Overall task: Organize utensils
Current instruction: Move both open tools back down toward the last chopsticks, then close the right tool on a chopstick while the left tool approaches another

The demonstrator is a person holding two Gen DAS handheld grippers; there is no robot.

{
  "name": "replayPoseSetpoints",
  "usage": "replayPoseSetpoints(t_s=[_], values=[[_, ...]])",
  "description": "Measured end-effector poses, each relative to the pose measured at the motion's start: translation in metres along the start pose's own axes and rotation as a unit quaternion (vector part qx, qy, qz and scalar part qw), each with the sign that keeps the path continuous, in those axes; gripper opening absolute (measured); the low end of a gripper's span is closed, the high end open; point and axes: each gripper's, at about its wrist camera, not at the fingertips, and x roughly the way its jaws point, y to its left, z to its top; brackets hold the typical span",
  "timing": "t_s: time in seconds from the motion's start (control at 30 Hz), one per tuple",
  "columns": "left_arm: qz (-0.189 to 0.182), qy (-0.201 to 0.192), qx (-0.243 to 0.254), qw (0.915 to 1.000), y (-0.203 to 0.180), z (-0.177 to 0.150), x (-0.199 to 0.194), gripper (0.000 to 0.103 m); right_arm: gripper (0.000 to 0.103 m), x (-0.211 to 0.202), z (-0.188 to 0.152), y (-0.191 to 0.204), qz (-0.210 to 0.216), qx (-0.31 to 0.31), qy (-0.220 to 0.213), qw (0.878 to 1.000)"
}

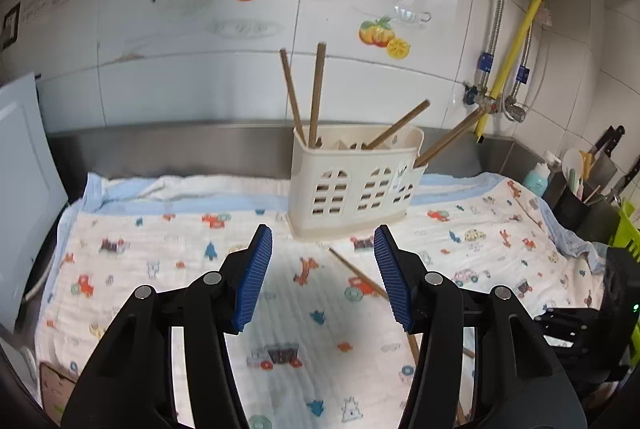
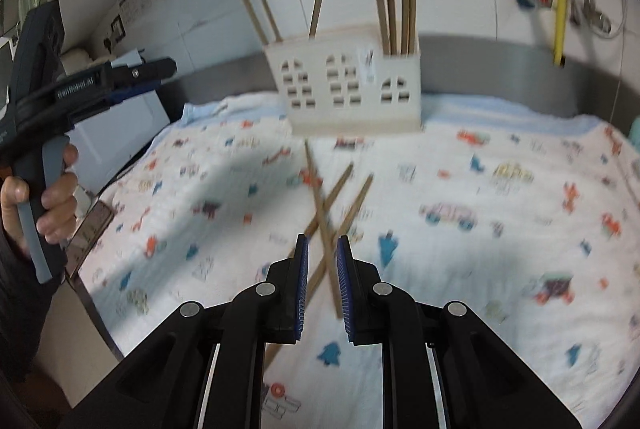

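Note:
A cream plastic utensil holder (image 1: 352, 189) (image 2: 344, 89) stands on the patterned cloth (image 1: 160, 249) near the back wall. Several wooden chopsticks (image 1: 316, 93) (image 2: 394, 1) lean inside it. More loose chopsticks (image 2: 320, 197) (image 1: 356, 271) lie crossed on the cloth in front of it. My left gripper (image 1: 323, 229) is open with nothing between its blue pads, a short way in front of the holder. My right gripper (image 2: 322, 237) hovers over the crossed chopsticks. A narrow gap shows between its pads, which grip nothing. The right wrist view is blurred.
A person's hand (image 2: 52, 189) holds the left gripper's handle at the left. A white cutting board (image 1: 24, 189) leans at the left. A dark caddy with knives and tools (image 1: 580, 189) and a green rack (image 1: 626, 225) stand at the right. Pipes (image 1: 516, 41) run down the tiled wall.

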Motion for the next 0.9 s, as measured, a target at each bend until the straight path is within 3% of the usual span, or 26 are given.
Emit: replayPoseSetpoints(t_s=[0.17,0.27,0.9], values=[[0.005,0.016,-0.008,0.9998,0.007,-0.016,0.002,0.054,0.015,0.009,-0.006,0.002,0.002,0.000,0.013,1.000],[0.006,0.022,-0.019,0.9996,0.012,-0.024,0.002,0.065,0.015,0.017,-0.008,0.005,-0.006,-0.011,0.024,1.000],[0.009,0.062,-0.028,0.9976,0.015,-0.059,0.010,0.068,0.015,0.047,-0.015,-0.004,-0.026,-0.026,0.064,0.997]])
